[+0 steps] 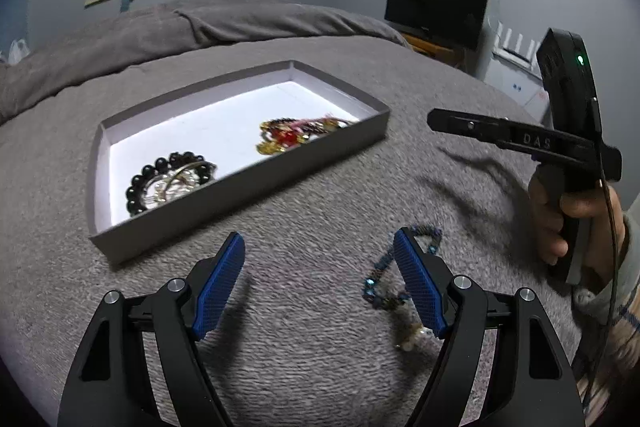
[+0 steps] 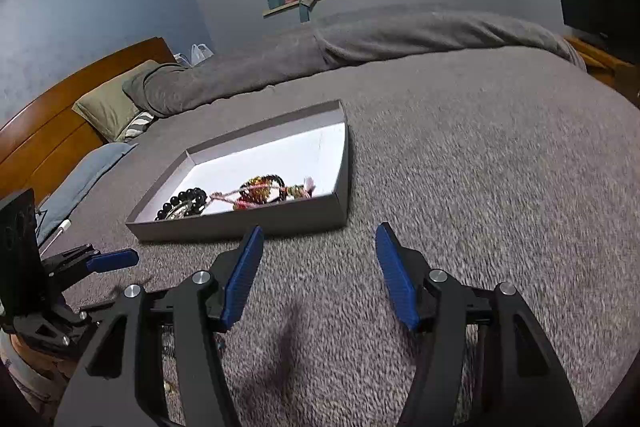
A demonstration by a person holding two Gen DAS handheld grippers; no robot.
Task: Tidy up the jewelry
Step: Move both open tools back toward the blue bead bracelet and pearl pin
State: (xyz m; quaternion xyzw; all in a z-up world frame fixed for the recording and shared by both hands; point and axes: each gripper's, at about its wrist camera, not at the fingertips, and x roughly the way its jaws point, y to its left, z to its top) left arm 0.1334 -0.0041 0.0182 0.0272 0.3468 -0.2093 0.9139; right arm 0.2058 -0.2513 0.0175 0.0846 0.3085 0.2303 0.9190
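Observation:
A shallow grey tray (image 1: 240, 193) with a white floor lies on the grey bedcover. A black bead bracelet (image 1: 168, 179) around silvery pieces sits in its near left corner. A red and gold tangle (image 1: 290, 135) sits toward its right side. A blue beaded necklace (image 1: 378, 281) lies on the cover outside the tray, partly hidden behind the right finger of my left gripper (image 1: 318, 237), which is open and empty. The right wrist view shows my right gripper (image 2: 320, 229) open and empty just short of the tray (image 2: 240, 225), with bare cover between its fingers.
A hand (image 1: 560, 223) holds the right gripper at the right of the left wrist view. A rolled grey blanket (image 2: 360, 43), pillows (image 2: 108, 103) and a wooden headboard (image 2: 60, 111) bound the bed's far side. A dark screen (image 1: 436, 3) stands past the bed's right edge.

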